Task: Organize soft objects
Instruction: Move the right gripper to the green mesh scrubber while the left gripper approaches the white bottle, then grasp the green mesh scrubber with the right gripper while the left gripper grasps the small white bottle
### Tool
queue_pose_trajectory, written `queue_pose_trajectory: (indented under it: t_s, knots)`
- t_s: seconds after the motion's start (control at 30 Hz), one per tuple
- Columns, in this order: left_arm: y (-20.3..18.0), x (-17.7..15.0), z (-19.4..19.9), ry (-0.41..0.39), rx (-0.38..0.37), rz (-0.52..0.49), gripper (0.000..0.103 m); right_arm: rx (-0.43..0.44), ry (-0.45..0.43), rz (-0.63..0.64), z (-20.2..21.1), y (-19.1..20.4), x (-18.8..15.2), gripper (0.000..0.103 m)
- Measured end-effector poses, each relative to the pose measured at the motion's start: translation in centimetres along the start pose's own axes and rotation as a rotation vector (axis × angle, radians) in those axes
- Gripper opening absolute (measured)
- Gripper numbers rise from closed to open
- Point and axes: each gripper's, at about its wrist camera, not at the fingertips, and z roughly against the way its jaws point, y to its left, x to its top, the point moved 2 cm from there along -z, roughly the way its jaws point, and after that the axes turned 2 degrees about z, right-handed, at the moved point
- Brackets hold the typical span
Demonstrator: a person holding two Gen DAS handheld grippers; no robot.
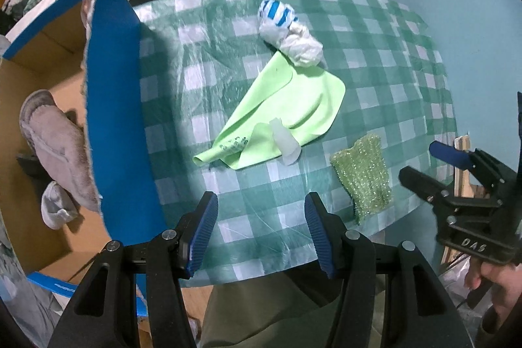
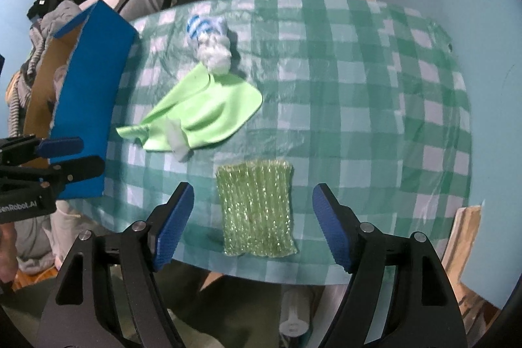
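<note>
Inspection finds the task part done. The cardboard box [image 1: 45,77] with blue flaps stands at the left edge of the table [image 1: 391,54], and it already holds a grey fleecy item [image 1: 55,145] and a pale grey sock [image 1: 57,209]; these count as sorted.

Four soft objects remain on the checked tablecloth. The blue-striped white sock bundle [image 1: 287,31] lies toward the far side, touching the upper corner of the light green cloth [image 1: 293,106]. A small translucent white piece [image 1: 287,145] rests on the near edge of that cloth; what it is, you cannot tell from here. The sparkly green scrubber [image 2: 257,211] lies flat near the front edge of the table, apart from the cloth.

Your left gripper [image 1: 261,237] is released, with nothing between its blue pads [image 1: 204,237]; it hangs over bare tablecloth just beside the box flap, short of the cloth. Your right gripper [image 2: 251,227] is also released and spread wide, its fingers [image 2: 332,234] straddling the scrubber without touching it in the right wrist view.

In my judgement the step in hand is the pickup of the scrubber by the right gripper. The cloth, the white piece and the sock bundle are still left to go into the box. Nothing is held at present.
</note>
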Motion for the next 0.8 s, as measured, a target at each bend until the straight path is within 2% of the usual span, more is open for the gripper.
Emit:
queue_pose_trajectory:
  t_s: [0.23, 0.4, 0.8]
  knots:
    - [-0.4, 0.0, -1.5, 0.02, 0.005, 0.009, 0.057, 0.0, 0.052, 0.006, -2.6, 0.0, -1.0, 0.076]
    - [-0.4, 0.2, -2.3, 0.029, 0.002, 0.015, 0.061, -0.013, 0.073, 0.011, -3.8, -0.2, -1.2, 0.076]
    - [-0.1, 0.4, -4.5, 0.058, -0.008, 0.048, 0.061, -0.057, 0.116, 0.022, -6.4, -0.7, -2.0, 0.076]
